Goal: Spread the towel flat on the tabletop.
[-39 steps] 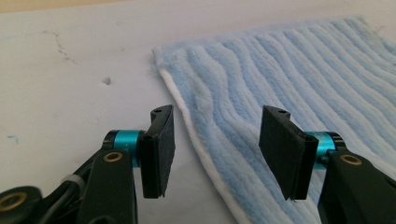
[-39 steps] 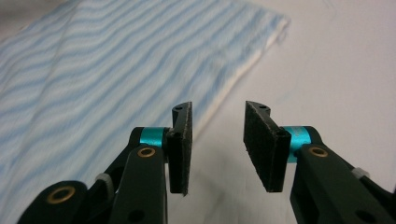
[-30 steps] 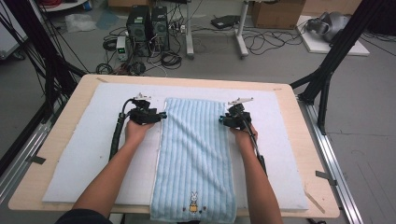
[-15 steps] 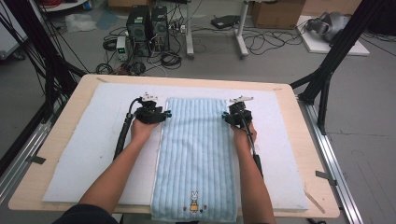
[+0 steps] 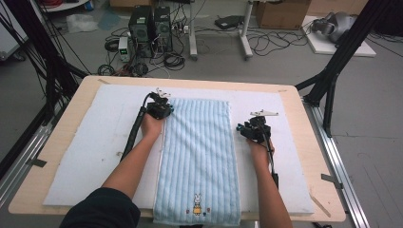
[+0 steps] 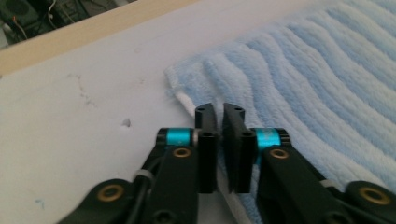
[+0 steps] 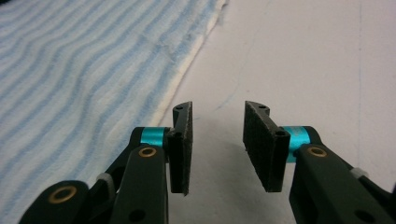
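On the white mat, the blue striped towel is lying flat, its near end hanging past the table edge. The left gripper is closing on the towel's far corner, whose edge is hiding between the pads. The right gripper is standing apart, empty, beside the towel. A small rabbit figure is showing; no lettering is legible.

Behind your wooden table, whose top carries a white foam mat, you have two black computer towers standing side by side on the grey floor amid tangled cables. A white table leg frame rises beyond them, and cardboard boxes sit farther back. Black frame struts stand at your right.
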